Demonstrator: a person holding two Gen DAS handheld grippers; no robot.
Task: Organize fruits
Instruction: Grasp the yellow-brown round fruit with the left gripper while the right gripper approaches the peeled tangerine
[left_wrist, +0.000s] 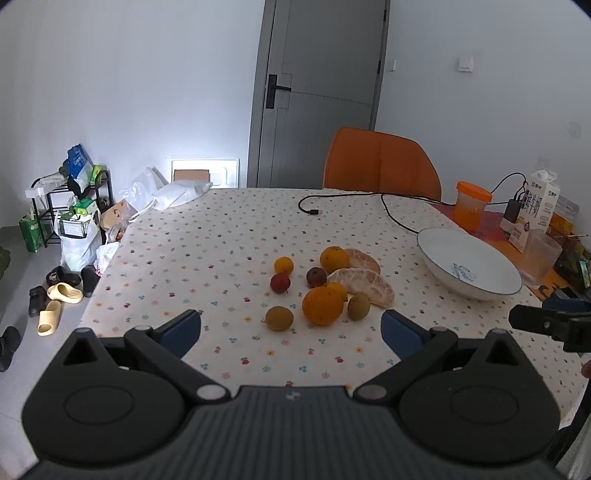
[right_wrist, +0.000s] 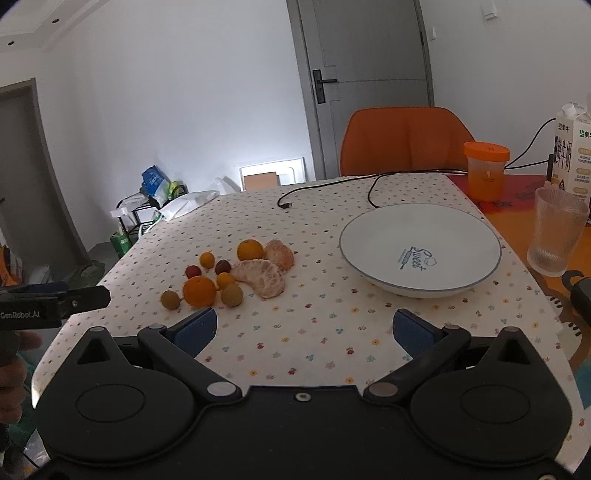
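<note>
A cluster of fruit lies on the dotted tablecloth: a large orange (left_wrist: 322, 305) (right_wrist: 200, 291), a second orange (left_wrist: 334, 259) (right_wrist: 250, 250), small oranges, two dark red fruits (left_wrist: 280, 283), two brown-green fruits (left_wrist: 279, 318) (right_wrist: 170, 299) and two peeled pomelo segments (left_wrist: 365, 287) (right_wrist: 263, 281). An empty white bowl (left_wrist: 480, 291) (right_wrist: 384, 236) sits to the right of them. My left gripper (left_wrist: 291, 328) is open just in front of the fruit, holding nothing. My right gripper (right_wrist: 304, 328) is open too, in front of the gap between fruit and bowl.
A black cable (right_wrist: 369, 188) lies across the far side of the table. An orange-lidded cup (right_wrist: 485, 170), a milk carton (right_wrist: 572, 155) and a clear glass (right_wrist: 557, 232) stand at the right. An orange chair (left_wrist: 380, 162) stands behind the table. Shoes and bags lie on the floor at left.
</note>
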